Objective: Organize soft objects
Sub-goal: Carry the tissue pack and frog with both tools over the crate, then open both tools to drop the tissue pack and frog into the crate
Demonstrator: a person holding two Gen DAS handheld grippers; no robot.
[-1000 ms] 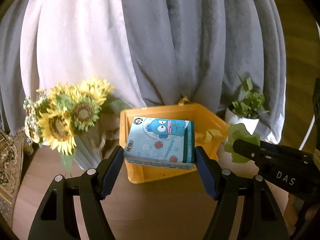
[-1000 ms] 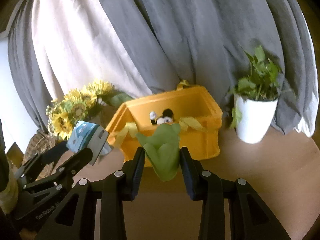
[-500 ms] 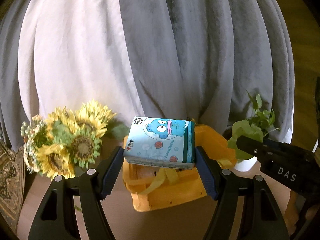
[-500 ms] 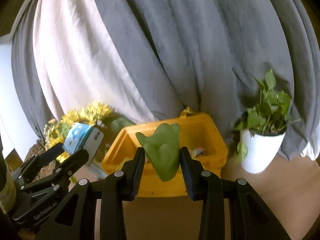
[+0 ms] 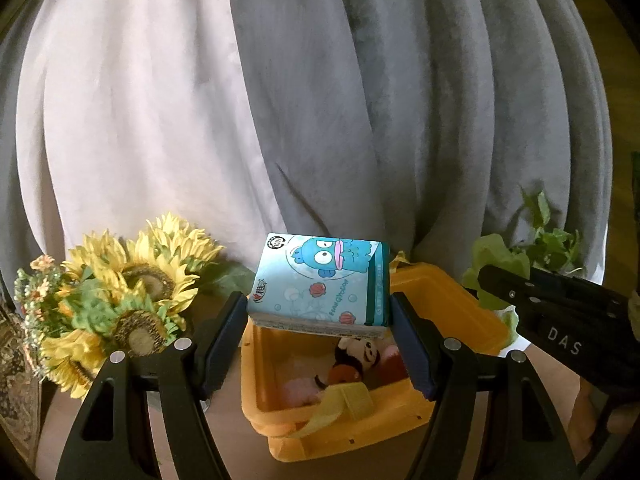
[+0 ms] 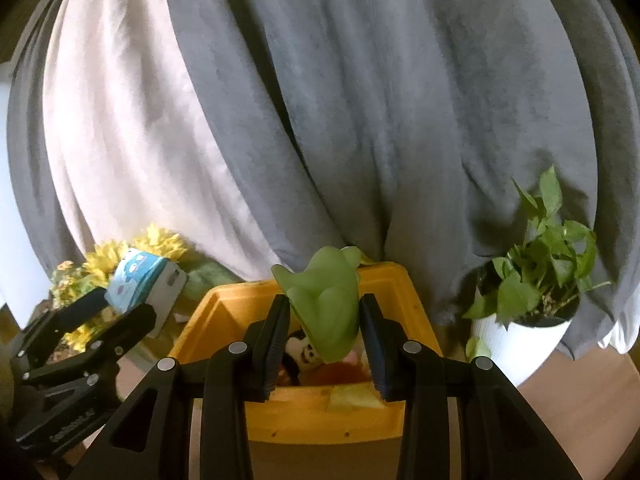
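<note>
My left gripper [image 5: 318, 320] is shut on a blue cartoon tissue pack [image 5: 320, 280] and holds it above the far left part of the orange bin [image 5: 460, 308]. My right gripper [image 6: 324, 320] is shut on a green soft toy [image 6: 326, 304] and holds it above the same orange bin [image 6: 316, 420]. A plush mouse doll [image 5: 356, 356] and other soft things lie inside the bin. The tissue pack also shows in the right wrist view [image 6: 138, 284], and the green toy in the left wrist view [image 5: 494, 264].
A sunflower bouquet [image 5: 120, 300] stands left of the bin. A potted green plant in a white pot [image 6: 532, 308] stands to its right. Grey and white curtains [image 5: 320, 100] hang close behind. The bin sits on a wooden tabletop [image 6: 580, 392].
Both grippers have risen and moved forward over the bin, each still holding its object. The bin's inside with the plush doll now shows below them.
</note>
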